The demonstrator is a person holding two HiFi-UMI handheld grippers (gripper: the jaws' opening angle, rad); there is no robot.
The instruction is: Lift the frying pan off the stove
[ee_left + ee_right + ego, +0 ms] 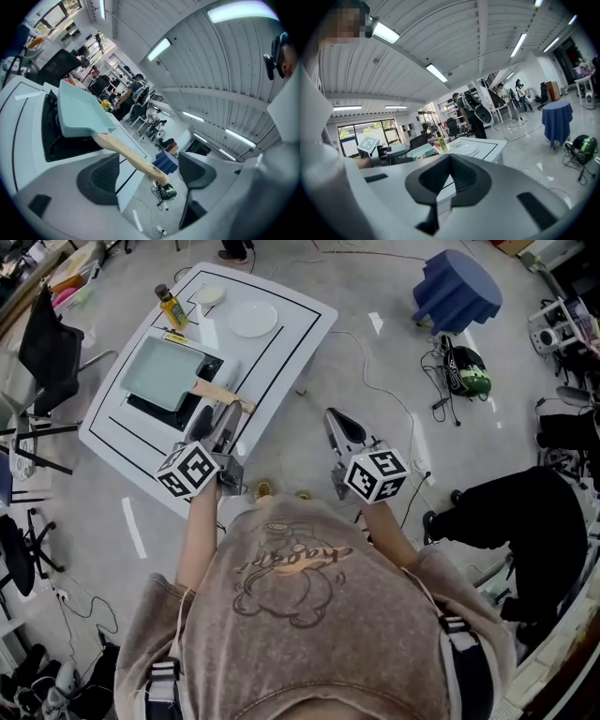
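Observation:
A pale green square frying pan (pixel 164 371) rests on a black stove (pixel 159 412) on a white low table (pixel 281 352). Its wooden handle (pixel 217 393) points toward me. My left gripper (pixel 217 420) is at the handle's end with its jaws wide apart. In the left gripper view the pan (pixel 79 115) sits on the stove (pixel 56 140), and the handle (pixel 131 157) reaches in between the pads (pixel 101 180) of the gripper (pixel 150 178) without touching either. My right gripper (pixel 339 420) hovers over the floor beside the table, shut and empty (pixel 449 161).
An oil bottle (pixel 172 307), a white plate (pixel 253 319) and a small dish (pixel 211 295) stand at the table's far end. A blue-draped stool (pixel 457 289), a green helmet (pixel 466 371) and cables lie on the floor to the right. A black chair (pixel 47 348) is left.

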